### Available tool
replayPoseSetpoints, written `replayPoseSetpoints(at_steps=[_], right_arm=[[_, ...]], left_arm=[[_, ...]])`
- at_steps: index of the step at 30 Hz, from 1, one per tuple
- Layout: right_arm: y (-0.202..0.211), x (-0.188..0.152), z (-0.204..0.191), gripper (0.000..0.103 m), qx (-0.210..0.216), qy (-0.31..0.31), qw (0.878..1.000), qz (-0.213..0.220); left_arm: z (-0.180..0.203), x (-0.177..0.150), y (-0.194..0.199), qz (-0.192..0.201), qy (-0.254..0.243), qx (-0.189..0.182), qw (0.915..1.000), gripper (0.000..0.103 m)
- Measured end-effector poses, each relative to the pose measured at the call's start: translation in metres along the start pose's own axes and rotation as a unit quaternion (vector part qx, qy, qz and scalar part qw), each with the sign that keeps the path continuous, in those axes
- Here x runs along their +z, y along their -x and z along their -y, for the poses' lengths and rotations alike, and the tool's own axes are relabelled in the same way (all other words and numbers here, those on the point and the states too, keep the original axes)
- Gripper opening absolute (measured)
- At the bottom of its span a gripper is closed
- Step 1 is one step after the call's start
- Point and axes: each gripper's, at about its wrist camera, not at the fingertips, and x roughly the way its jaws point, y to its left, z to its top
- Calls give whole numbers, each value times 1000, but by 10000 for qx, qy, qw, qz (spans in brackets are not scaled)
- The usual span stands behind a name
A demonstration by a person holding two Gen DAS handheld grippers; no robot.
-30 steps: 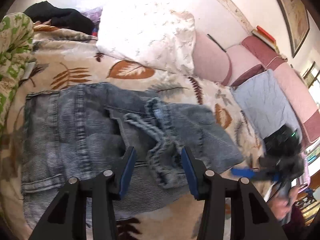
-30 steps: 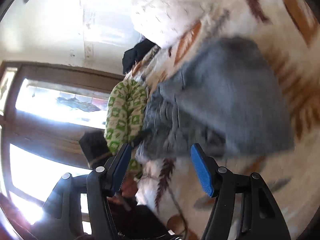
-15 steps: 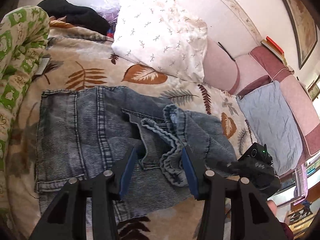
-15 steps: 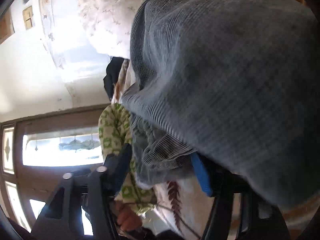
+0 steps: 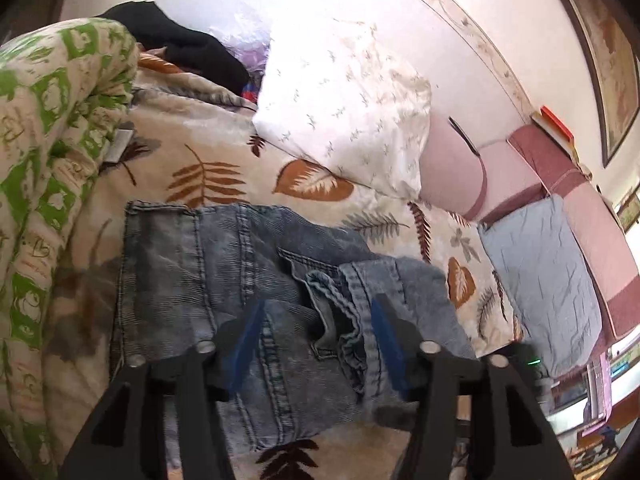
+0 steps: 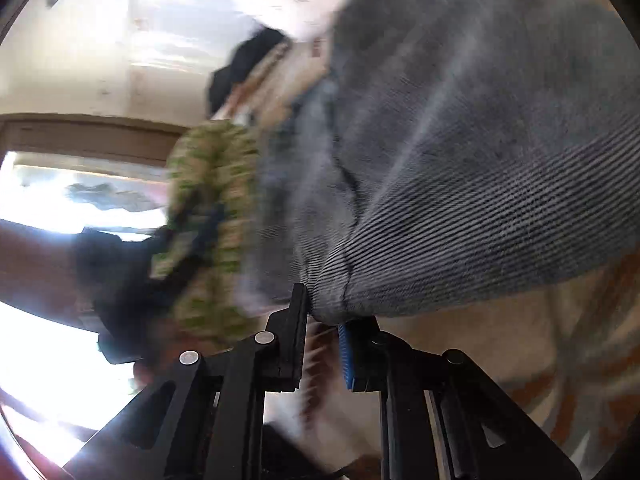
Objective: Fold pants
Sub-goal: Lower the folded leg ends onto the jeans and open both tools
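Blue denim pants (image 5: 224,272) lie half folded on a leaf-print bedspread (image 5: 208,160), with crumpled leg hems bunched at the middle. My left gripper (image 5: 316,340) is open and empty just above the bunched hems (image 5: 344,312). In the right wrist view the pants (image 6: 460,160) fill the frame, and my right gripper (image 6: 324,316) is shut on their folded edge, which bulges out from between the fingers. The right gripper's body shows dimly at the lower right of the left wrist view (image 5: 524,360).
A white pillow (image 5: 344,92) and pink cushions (image 5: 452,164) lie at the head of the bed. A green-patterned quilt (image 5: 44,120) is rolled along the left. A pale blue cloth (image 5: 540,276) lies to the right, dark clothes (image 5: 180,44) behind.
My right gripper has closed on the fold edge of the pants. My left gripper has stayed open and moved in slightly over the hems.
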Motion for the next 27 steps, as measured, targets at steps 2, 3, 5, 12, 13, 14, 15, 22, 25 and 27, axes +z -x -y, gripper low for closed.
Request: replayPoseSetpoints(at_steps=[2,3,5,12,13,14,15,22,25,27], right_arm=[[-17,2,27,36,211,-479,9984,-230],[-20,0,37,37,325,-761,9962,-267],[-12,-2,38,57,486,-765,9956,-241],[55,-3,3,62,238,203,9992,-251],[69,1,-2,62,131,353,9992,-112],[85,6,-7,62,-11,504,9986,126],[99,11,-10,62,-120,614,9974,343],[120,82,2,58,-1113,973,9834,1053],[102,115,15,55,-956,706,9870,1086],[94,128,22,52,-945,624,9884,1011]], left_arm=[[-1,-2,-3,-59,-9,-5,10000,59],[0,-2,-5,-87,-51,13,9999,59],[7,-5,-11,-162,-156,-24,9997,59],[47,-24,-27,-429,-752,-249,9959,60],[52,-27,-28,-423,-855,-237,9952,60],[57,-29,-29,-411,-950,-217,9944,60],[61,-31,-29,-376,-998,-229,9940,60],[89,-45,-54,-344,-1127,-475,9919,60],[96,-48,-65,-162,-1316,-218,9909,60],[98,-49,-76,-186,-1409,87,9898,60]])
